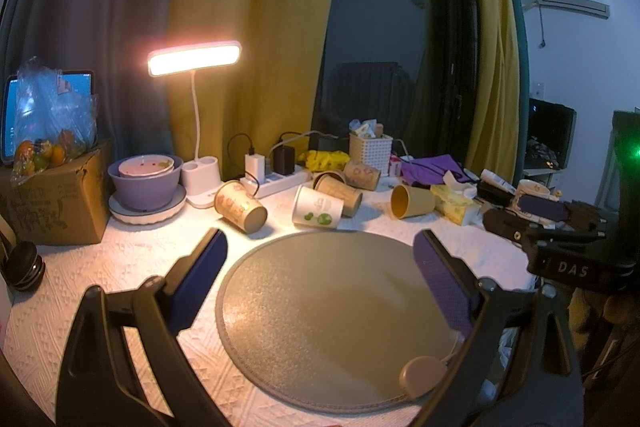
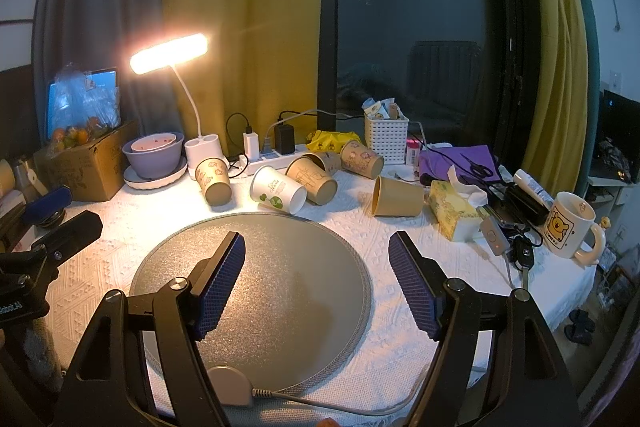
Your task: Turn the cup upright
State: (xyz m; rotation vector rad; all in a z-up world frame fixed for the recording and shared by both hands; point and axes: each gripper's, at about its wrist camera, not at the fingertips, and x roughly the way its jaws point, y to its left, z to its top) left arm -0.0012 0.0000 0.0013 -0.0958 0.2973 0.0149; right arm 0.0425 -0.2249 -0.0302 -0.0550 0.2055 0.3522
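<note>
Several paper cups lie on their sides on the white tablecloth behind a round grey mat [image 1: 328, 311] [image 2: 276, 291]: a brown printed cup [image 1: 239, 206] [image 2: 214, 181] at the left, a white cup with green leaves [image 1: 318, 213] [image 2: 278, 190], a brown cup [image 1: 338, 190] [image 2: 312, 177], another brown cup [image 1: 362, 175] [image 2: 361, 159] behind, and a plain tan cup [image 1: 412, 201] [image 2: 397, 197] at the right. My left gripper [image 1: 320, 247] is open and empty above the mat. My right gripper [image 2: 316, 247] is open and empty above the mat; it also shows in the left wrist view [image 1: 556, 223].
A lit desk lamp [image 1: 195, 61] [image 2: 170, 53], stacked purple bowls [image 1: 145, 183] [image 2: 154, 155], a cardboard box [image 1: 56, 203], a power strip [image 2: 272, 157], a white basket [image 2: 386, 137], a tissue pack [image 2: 454, 209], a mug [image 2: 570, 223] and keys [image 2: 522, 255] crowd the table's back and right.
</note>
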